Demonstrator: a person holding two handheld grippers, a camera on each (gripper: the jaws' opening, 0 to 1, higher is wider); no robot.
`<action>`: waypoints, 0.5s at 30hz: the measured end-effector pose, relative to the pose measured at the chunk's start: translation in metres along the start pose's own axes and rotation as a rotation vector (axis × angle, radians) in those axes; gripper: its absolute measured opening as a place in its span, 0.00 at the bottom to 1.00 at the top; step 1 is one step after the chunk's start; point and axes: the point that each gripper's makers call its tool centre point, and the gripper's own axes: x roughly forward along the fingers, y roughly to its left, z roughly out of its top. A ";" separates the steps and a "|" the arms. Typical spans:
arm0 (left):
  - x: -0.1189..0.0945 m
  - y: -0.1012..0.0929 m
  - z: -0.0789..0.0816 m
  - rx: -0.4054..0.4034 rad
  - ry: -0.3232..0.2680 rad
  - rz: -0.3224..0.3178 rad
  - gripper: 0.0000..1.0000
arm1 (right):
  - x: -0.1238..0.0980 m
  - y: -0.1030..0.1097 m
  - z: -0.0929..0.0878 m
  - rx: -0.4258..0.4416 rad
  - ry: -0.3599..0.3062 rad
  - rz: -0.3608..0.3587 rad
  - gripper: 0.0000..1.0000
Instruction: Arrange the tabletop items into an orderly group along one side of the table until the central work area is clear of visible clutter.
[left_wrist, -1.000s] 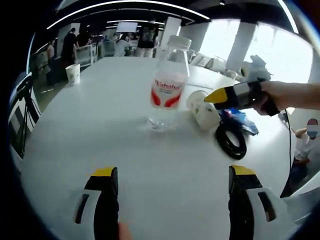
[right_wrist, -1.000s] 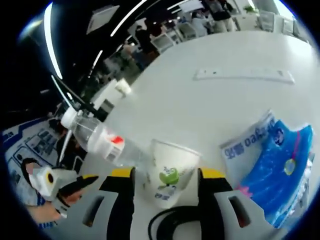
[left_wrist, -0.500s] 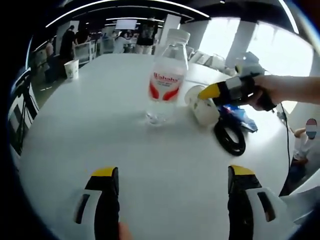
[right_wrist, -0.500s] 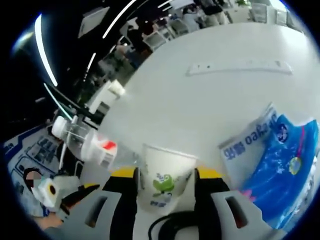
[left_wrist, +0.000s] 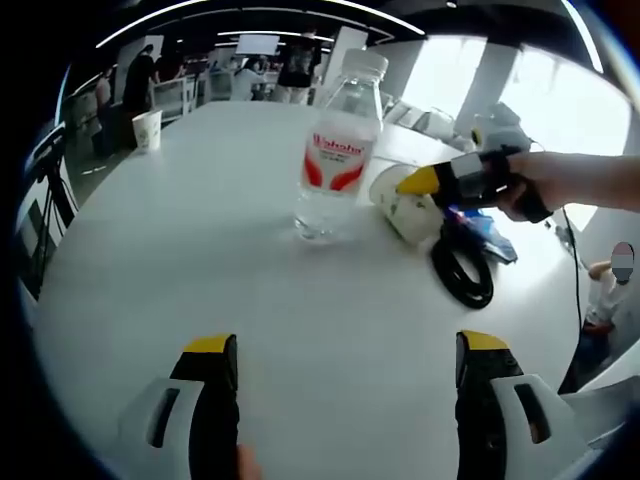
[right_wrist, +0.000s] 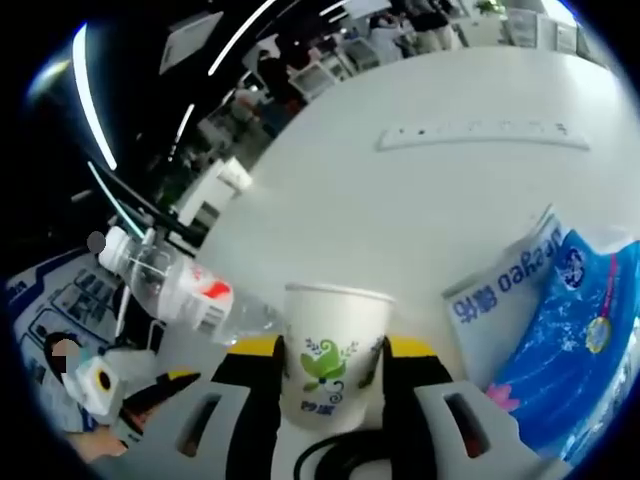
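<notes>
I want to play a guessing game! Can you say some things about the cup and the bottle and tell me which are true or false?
1. The right gripper has the paper cup between its jaws. True.
2. The water bottle lies on its side. False: it stands upright on the white table.
3. The bottle has a white cap. True.
4. The black cable is coiled around the bottle. False: it lies beside the cup.
</notes>
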 end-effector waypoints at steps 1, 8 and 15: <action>0.001 0.000 0.000 0.001 -0.001 -0.001 0.87 | -0.001 0.000 0.001 -0.003 -0.008 -0.002 0.36; 0.001 -0.003 0.001 0.003 0.000 -0.003 0.87 | -0.012 0.001 0.009 -0.035 -0.098 -0.021 0.35; 0.001 -0.008 0.003 0.012 -0.004 -0.010 0.86 | -0.019 0.005 0.011 -0.053 -0.165 -0.024 0.36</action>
